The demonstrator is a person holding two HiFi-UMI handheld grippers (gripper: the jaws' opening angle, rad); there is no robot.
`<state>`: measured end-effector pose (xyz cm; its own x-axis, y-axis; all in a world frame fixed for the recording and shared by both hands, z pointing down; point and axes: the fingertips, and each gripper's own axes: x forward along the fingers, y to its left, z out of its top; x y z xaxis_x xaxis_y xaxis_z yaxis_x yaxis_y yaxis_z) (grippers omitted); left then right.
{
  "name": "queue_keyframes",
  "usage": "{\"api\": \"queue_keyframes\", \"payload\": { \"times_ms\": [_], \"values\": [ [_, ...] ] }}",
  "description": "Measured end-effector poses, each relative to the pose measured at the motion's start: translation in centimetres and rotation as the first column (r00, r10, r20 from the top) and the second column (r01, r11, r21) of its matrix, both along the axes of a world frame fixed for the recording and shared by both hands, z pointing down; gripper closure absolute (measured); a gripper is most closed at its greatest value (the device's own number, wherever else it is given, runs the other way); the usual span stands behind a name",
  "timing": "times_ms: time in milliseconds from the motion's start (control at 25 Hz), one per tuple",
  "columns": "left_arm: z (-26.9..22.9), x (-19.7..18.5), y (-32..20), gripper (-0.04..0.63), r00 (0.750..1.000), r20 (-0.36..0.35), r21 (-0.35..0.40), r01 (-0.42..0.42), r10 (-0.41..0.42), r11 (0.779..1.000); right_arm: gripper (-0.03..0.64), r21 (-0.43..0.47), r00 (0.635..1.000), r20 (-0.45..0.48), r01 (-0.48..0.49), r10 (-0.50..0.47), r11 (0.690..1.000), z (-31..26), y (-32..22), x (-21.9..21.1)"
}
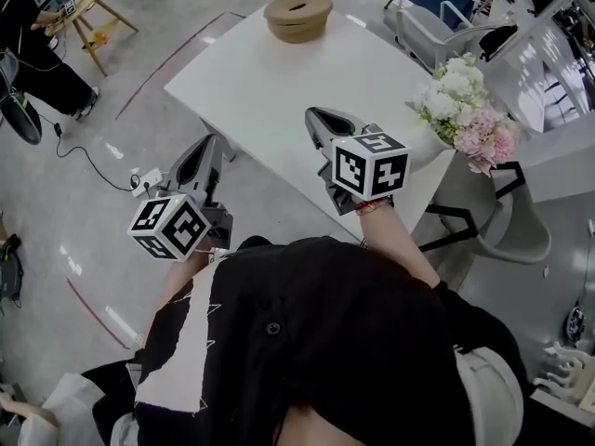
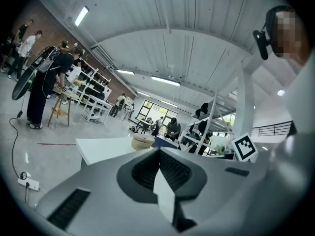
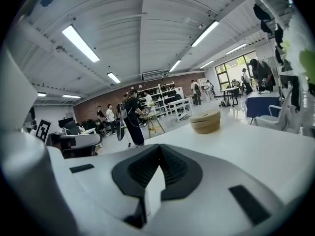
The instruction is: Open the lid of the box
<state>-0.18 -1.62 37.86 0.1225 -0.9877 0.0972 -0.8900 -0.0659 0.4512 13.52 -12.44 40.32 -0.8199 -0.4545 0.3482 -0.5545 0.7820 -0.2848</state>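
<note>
A round tan box (image 1: 297,15) with its lid on stands at the far end of a white table (image 1: 242,91); it also shows small in the left gripper view (image 2: 142,141) and in the right gripper view (image 3: 205,121). My left gripper (image 1: 206,142) hangs over the floor just off the table's left edge, jaws together and empty (image 2: 159,150). Over the near part of the table, my right gripper (image 1: 316,112) points toward the box, shut with nothing in it (image 3: 158,146). Both are well short of the box.
A bunch of white and pink flowers (image 1: 465,110) stands at the table's right corner, with a grey chair (image 1: 502,221) beside it. A power strip (image 1: 144,179) and cable lie on the floor at left. A person (image 1: 28,45) stands by a wooden stand (image 1: 88,17) at far left.
</note>
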Motion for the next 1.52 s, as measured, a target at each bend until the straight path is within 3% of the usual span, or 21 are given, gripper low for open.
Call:
{"api": "queue_keyframes", "payload": {
  "times_ms": [480, 1040, 1320, 1520],
  "values": [
    [1.8, -2.7, -1.1, 0.586, 1.000, -0.024, -0.033, 0.019, -0.019, 0.999, 0.612, -0.067, 0.999, -0.016, -0.029, 0.028, 0.997, 2.3, -1.3, -1.4],
    [1.8, -10.2, -10.2, 0.586, 0.992, -0.045, -0.022, -0.121, 0.120, 0.992, 0.612, -0.099, 0.990, -0.030, -0.137, 0.134, 0.986, 2.7, -7.6, -8.2],
    [-0.5, -15.3, -15.6, 0.586, 0.984, -0.029, 0.014, -0.175, 0.176, 0.984, 0.612, -0.082, 0.978, 0.009, -0.208, 0.210, 0.975, 0.5, -11.9, -12.2],
    [-1.5, -17.8, -18.7, 0.586, 0.977, -0.016, 0.031, -0.214, 0.215, 0.976, 0.612, -0.121, 0.956, 0.065, -0.278, 0.287, 0.953, 0.0, -14.5, -13.5]
  ]
}}
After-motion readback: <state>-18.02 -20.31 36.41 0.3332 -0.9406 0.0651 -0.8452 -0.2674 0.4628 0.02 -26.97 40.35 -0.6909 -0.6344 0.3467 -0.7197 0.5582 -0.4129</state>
